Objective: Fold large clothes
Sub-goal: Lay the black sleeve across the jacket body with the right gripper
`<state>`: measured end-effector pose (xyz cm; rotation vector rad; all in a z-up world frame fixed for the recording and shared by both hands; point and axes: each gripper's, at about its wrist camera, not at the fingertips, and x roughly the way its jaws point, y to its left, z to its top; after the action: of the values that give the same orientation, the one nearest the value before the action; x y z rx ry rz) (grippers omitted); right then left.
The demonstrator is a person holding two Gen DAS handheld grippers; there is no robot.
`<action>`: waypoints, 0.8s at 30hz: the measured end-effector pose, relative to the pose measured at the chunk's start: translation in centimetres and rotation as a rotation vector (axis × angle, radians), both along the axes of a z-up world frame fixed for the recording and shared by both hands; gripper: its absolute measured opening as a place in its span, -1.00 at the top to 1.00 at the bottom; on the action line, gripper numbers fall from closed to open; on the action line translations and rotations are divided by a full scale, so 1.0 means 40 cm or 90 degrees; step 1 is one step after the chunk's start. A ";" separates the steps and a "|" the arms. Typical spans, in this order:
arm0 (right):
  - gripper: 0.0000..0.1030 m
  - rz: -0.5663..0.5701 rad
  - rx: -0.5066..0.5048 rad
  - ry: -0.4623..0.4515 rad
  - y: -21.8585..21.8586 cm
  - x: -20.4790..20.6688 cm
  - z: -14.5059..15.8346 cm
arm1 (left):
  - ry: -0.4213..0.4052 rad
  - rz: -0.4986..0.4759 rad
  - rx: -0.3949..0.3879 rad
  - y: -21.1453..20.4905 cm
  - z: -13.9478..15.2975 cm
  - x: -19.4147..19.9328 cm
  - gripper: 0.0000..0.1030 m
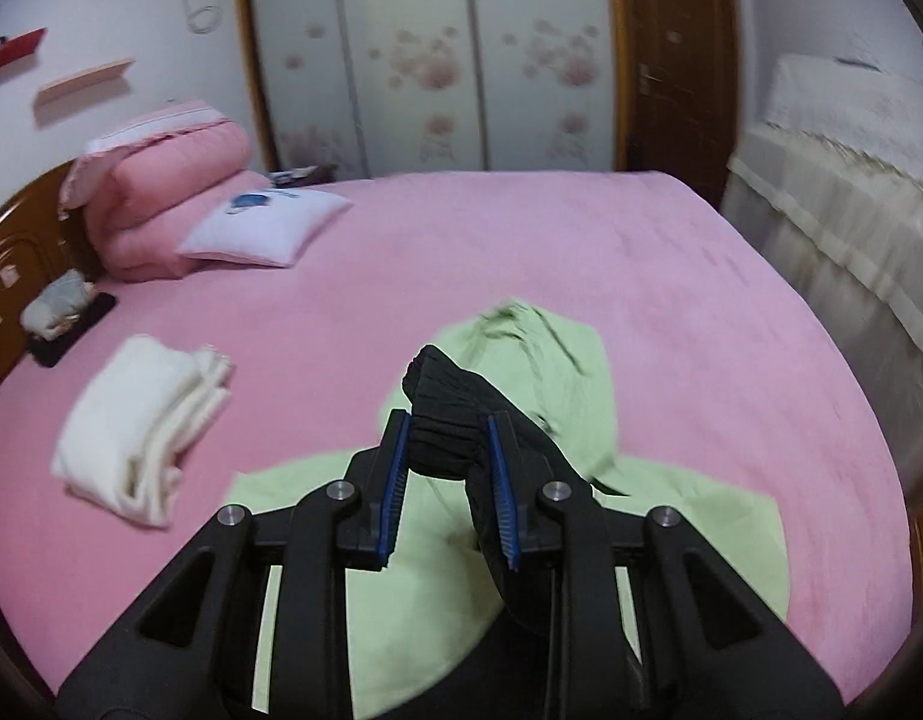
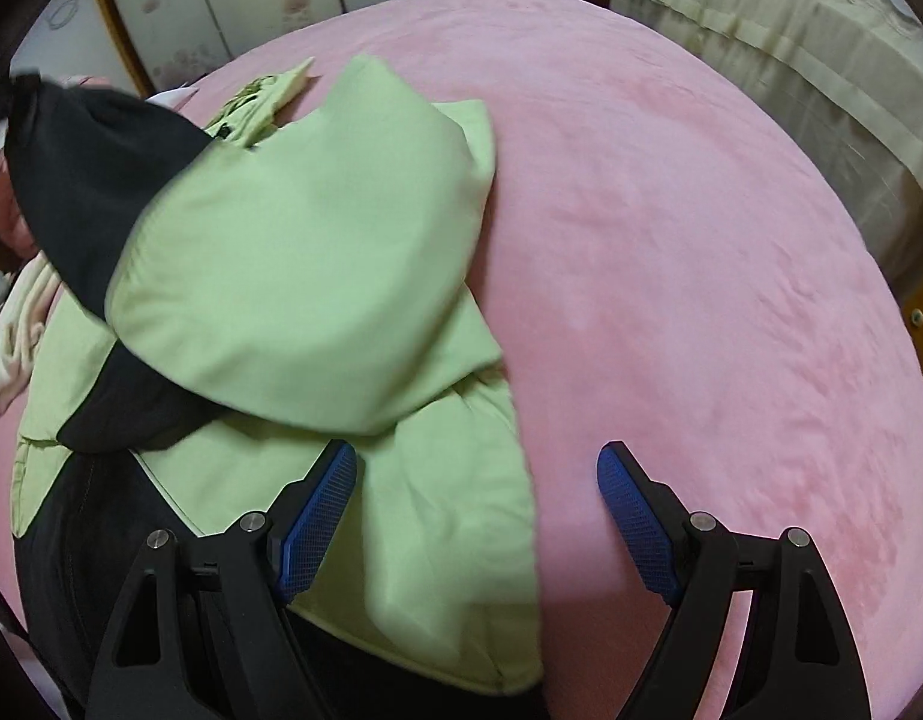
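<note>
Two hand-held grippers, left (image 1: 448,462) clamping black cuff (image 1: 443,414), no legible writing

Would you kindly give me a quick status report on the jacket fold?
Left gripper shut on black cuff, sleeve lifted. Right gripper open over green jacket edge, holding nothing. Folded white garment lies apart on pink bed.

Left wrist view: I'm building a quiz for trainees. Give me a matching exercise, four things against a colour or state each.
Things:
1. black cuff
2. folded towel
3. small pillow
4. right gripper

States:
A. white, by the pink quilt
B. jaws wide apart, holding nothing
C. pinched in the left gripper
D. cream, lying on the pink bed

Pairs: 1-C, 2-D, 3-A, 4-B
</note>
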<state>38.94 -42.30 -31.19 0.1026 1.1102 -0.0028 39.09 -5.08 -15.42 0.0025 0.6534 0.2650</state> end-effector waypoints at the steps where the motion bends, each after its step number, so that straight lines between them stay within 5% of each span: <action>1: -0.63 0.007 0.001 -0.003 0.001 0.003 -0.001 | 0.002 0.009 -0.003 0.016 0.001 0.004 0.57; 6: -0.63 0.040 -0.007 -0.037 0.003 0.003 0.007 | 0.096 0.069 -0.006 0.119 -0.108 -0.007 0.56; 12: -0.60 0.097 -0.044 -0.067 0.000 0.003 0.003 | 0.271 0.127 -0.005 0.190 -0.367 -0.101 0.55; 15: -0.54 0.112 -0.063 -0.096 0.006 0.026 0.009 | 0.316 0.135 0.001 0.204 -0.462 -0.158 0.55; 18: -0.23 0.137 -0.059 -0.115 0.019 0.053 0.031 | 0.335 0.136 -0.012 0.221 -0.499 -0.189 0.54; 20: 0.26 0.163 -0.060 -0.097 0.033 0.069 0.038 | 0.327 0.141 -0.032 0.226 -0.499 -0.202 0.54; 22: 0.53 0.161 -0.072 -0.073 0.036 0.094 0.031 | 0.319 0.146 -0.035 0.229 -0.484 -0.207 0.54; 24: 0.56 0.139 -0.055 -0.047 0.038 0.133 0.010 | 0.311 0.150 -0.027 0.227 -0.459 -0.205 0.55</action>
<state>44.28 -40.77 -30.81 -0.0958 1.0411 0.1474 30.91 4.02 -33.77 -0.0513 1.1479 0.4850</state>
